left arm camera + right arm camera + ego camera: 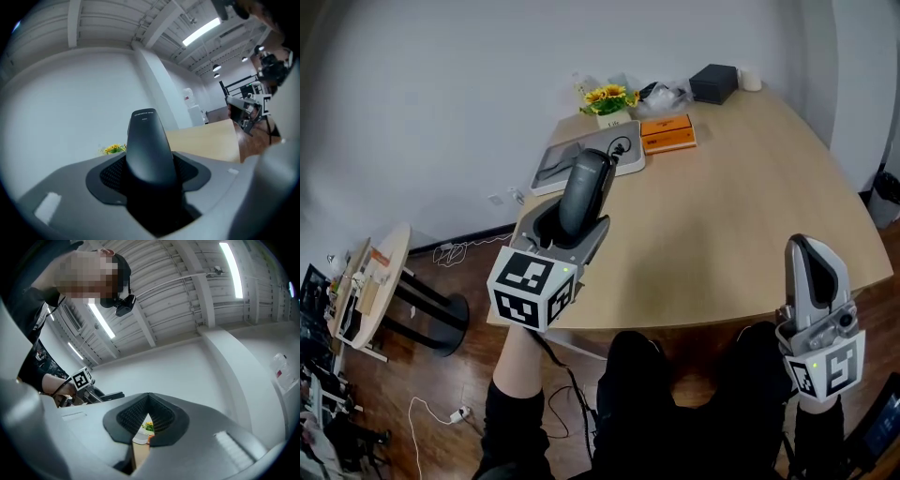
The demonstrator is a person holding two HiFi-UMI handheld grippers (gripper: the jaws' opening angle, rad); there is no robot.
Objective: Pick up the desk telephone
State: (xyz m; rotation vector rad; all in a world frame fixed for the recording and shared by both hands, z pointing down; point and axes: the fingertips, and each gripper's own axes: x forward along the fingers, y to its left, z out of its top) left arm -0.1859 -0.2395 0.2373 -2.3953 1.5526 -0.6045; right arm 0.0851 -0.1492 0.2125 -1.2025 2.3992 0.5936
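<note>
The desk telephone's grey base [570, 165] lies on the wooden table [722, 216] at its far left corner. Its dark handset [584, 190] stands upright above the table's left edge, clamped in my left gripper [572, 225]. From the left gripper view the handset [147, 145] fills the space between the jaws, its tip pointing up. My right gripper [811, 267] hovers off the table's near right edge, shut with nothing in it. In the right gripper view its jaws [149, 401] meet at the tips.
Sunflowers [609, 97], two orange boxes [667, 132], a black box [713, 82] and a white cup [751, 79] sit along the table's far end. A round side table [380, 272] stands on the floor to the left, with cables nearby.
</note>
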